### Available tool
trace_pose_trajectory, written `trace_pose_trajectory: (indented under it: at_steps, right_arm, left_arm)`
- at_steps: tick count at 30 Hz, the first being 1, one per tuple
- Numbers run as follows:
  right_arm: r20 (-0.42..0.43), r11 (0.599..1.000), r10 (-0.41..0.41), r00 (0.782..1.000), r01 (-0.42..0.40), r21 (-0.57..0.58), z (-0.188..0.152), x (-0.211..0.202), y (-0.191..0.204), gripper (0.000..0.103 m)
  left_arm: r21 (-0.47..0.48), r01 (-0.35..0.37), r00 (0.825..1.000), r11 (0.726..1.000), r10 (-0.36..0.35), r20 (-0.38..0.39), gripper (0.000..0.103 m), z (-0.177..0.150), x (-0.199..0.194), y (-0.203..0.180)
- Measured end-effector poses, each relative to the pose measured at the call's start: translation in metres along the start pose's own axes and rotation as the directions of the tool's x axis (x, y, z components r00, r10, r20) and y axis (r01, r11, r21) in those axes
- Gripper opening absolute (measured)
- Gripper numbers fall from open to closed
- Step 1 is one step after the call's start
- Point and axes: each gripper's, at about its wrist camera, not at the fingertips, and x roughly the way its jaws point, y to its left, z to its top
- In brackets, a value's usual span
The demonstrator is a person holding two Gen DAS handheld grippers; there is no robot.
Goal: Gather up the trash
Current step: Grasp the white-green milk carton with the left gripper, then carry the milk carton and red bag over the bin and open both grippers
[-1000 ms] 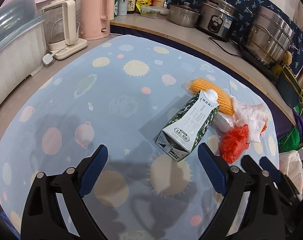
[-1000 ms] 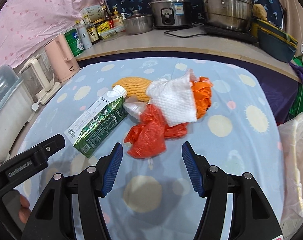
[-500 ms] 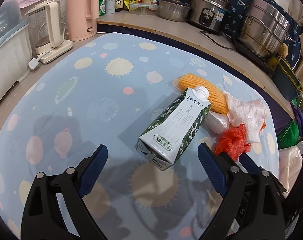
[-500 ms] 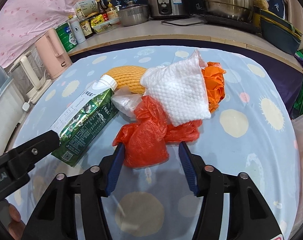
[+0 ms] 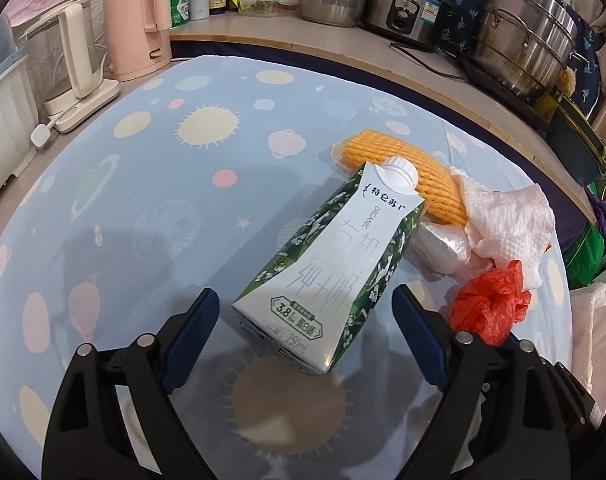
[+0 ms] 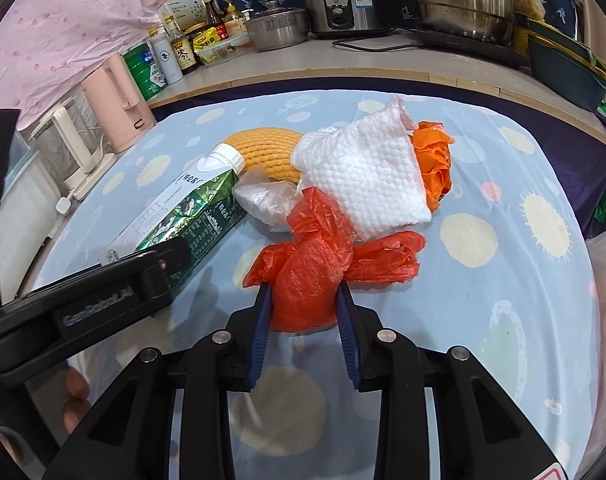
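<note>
Altogether one milk carton (image 5: 335, 268), two red bags (image 6: 307, 280).

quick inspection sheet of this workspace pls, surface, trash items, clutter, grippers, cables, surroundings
surface: light blue planet-print tablecloth, flat.
job's things: green-white milk carton on its side; red crumpled plastic bag; white paper towel; yellow foam net sleeve; clear plastic wrap; orange plastic bag, all heaped together.
clutter: nothing seen beyond the trash.
grippers: left gripper open, straddling carton's base; right gripper closed on red bag.
cables: black cord on counter; white plug.
surroundings: pink kettle, steel pots, bottles.
</note>
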Motion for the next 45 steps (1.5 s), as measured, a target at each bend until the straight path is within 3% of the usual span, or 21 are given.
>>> trace_pose_trajectory:
  at_steps: [2,16,28,45]
  right_arm:
    - [0.003,1.000,0.005,1.000,-0.005,0.000,-0.002,-0.004,0.000,0.030]
    - [0.027,1.000,0.015,1.000,-0.016,0.010,-0.008,-0.033,-0.009,0.030]
    - [0.058,1.000,0.019,0.998,-0.021,0.023,-0.016,-0.062,-0.021,0.030]
    - [0.132,0.996,0.006,0.991,-0.018,0.087,-0.025,-0.111,-0.059,0.030]
  left_arm:
    - [0.008,0.004,1.000,1.000,-0.004,-0.012,0.068,0.000,0.002,-0.002]
    - [-0.007,0.010,1.000,1.000,-0.010,-0.005,0.058,-0.013,-0.019,-0.006]
    - [-0.017,0.010,1.000,1.000,-0.010,0.003,0.055,-0.037,-0.057,-0.010]
    - [0.072,0.026,0.997,0.997,-0.030,0.067,0.052,-0.051,-0.113,-0.049]
